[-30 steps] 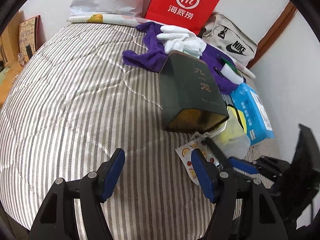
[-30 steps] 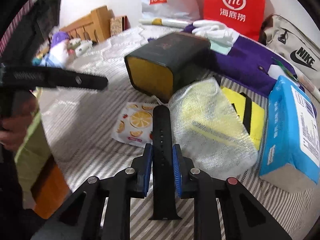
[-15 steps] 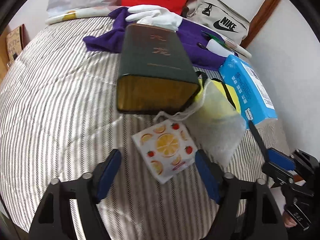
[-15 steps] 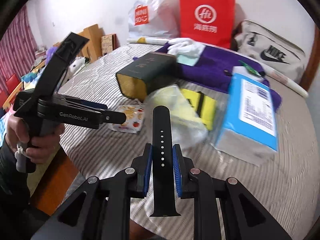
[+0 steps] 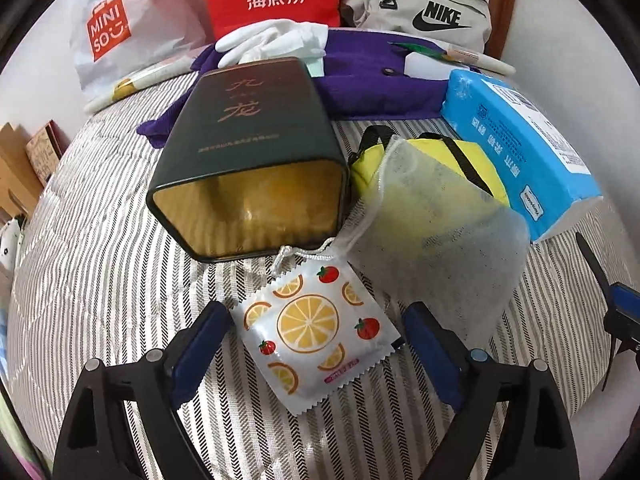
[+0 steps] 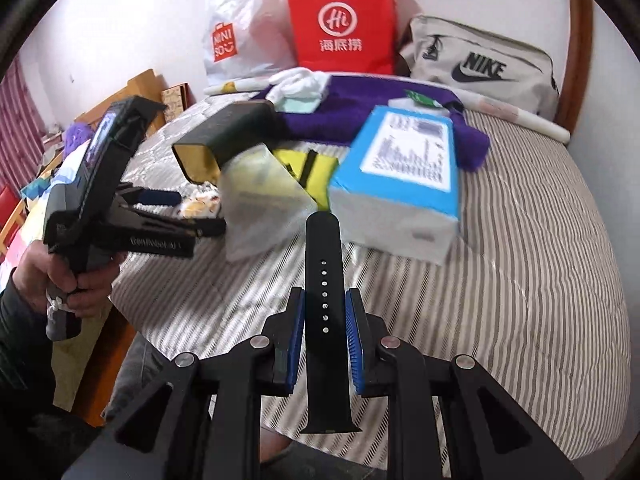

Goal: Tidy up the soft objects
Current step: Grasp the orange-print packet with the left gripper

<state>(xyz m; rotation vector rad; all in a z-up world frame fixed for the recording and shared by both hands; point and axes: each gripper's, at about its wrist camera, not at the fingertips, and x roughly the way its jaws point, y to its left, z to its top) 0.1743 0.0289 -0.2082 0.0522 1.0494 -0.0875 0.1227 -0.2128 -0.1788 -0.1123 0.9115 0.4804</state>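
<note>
My left tongs (image 5: 316, 344) are opening wide around the sachet (image 5: 316, 330), which lies flat on the bed (image 5: 100, 264) between the pads, not yet touched, long axis slanting across the gap. It looks crinkly foil, printed with fruit. Beyond it sit the mesh bag (image 5: 436, 240) and open tin (image 5: 248, 152). My right tongs (image 6: 324, 344) pinch a rubbery strap (image 6: 322, 280), probably a watch band, farther off.
</note>
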